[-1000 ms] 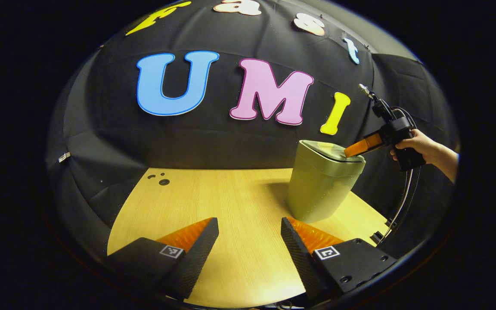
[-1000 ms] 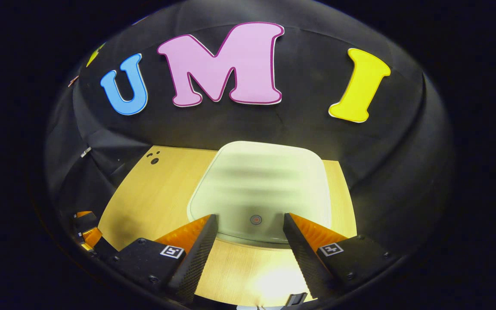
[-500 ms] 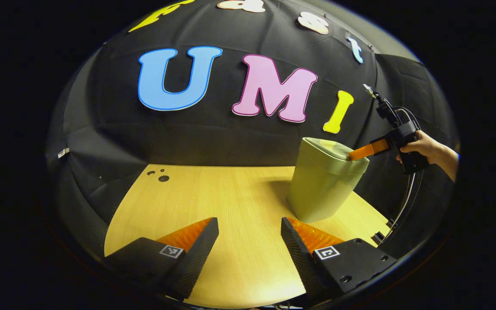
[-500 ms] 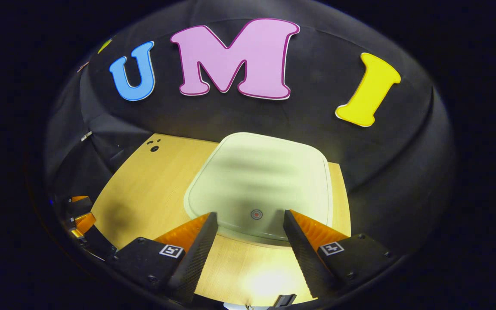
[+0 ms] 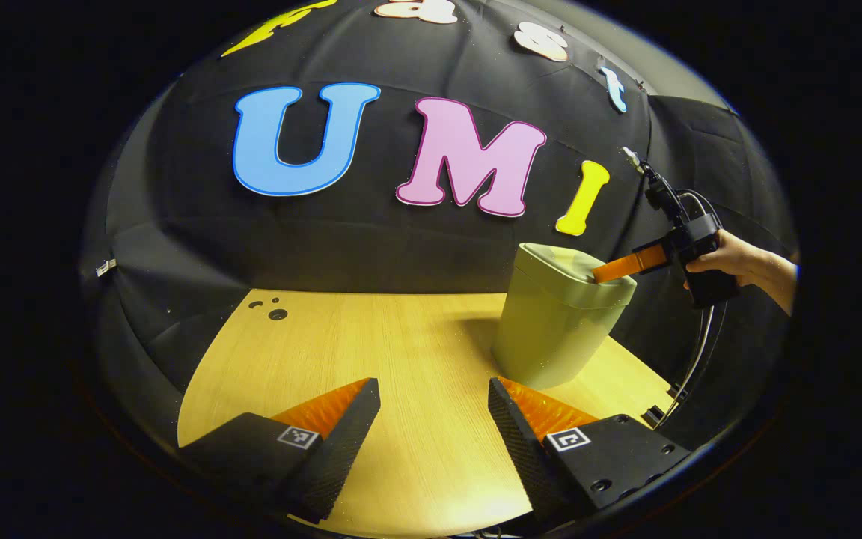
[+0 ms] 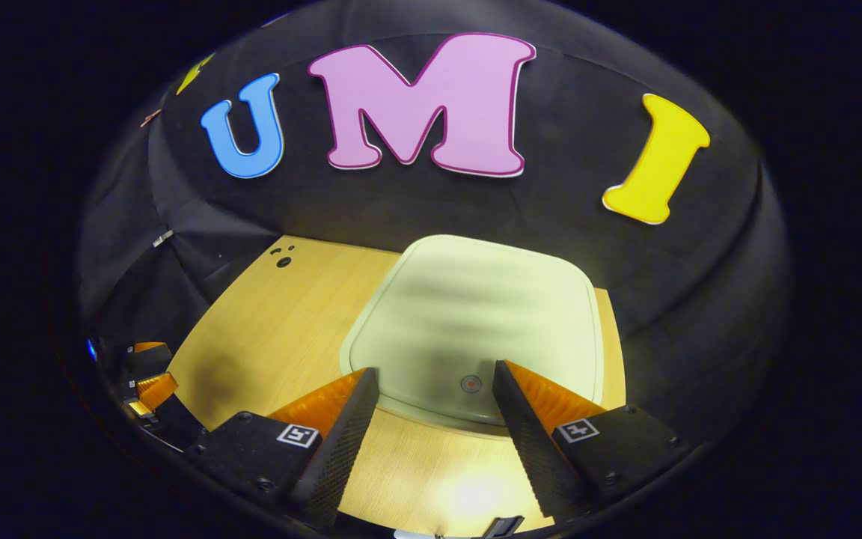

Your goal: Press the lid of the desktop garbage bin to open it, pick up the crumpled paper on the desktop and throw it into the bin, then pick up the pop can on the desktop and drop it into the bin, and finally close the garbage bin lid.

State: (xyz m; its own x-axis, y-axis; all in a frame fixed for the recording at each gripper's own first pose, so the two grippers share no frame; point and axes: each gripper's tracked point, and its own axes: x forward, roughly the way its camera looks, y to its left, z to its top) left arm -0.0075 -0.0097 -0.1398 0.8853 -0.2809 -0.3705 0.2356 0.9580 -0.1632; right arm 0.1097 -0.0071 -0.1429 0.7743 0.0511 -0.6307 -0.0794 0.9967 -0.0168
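Right gripper (image 6: 435, 378) sits over the near edge of the bin lid (image 6: 476, 314). Fingers spread wide, holding nothing. The lid's small round press mark (image 6: 469, 384) lies between the two fingertips, slightly toward the 1 o'clock finger, just ahead of them. The lid looks closed and flat.

In the left gripper view, the right gripper (image 5: 610, 269) comes in from 3 o'clock, its fingers angled down onto the top of the garbage bin (image 5: 558, 322) at the rim nearest the hand (image 5: 734, 258). It looks like contact, but I can't tell how firm.

Left gripper (image 5: 435, 408) is wide open and empty, low over the desktop (image 5: 371, 352), bin at its 1 o'clock and well apart. The right one is clearly the nearer tool.

Judgement: paper and can are likely already in, so this is the closing press. The key relation is fingertips above the mark, push straight down.
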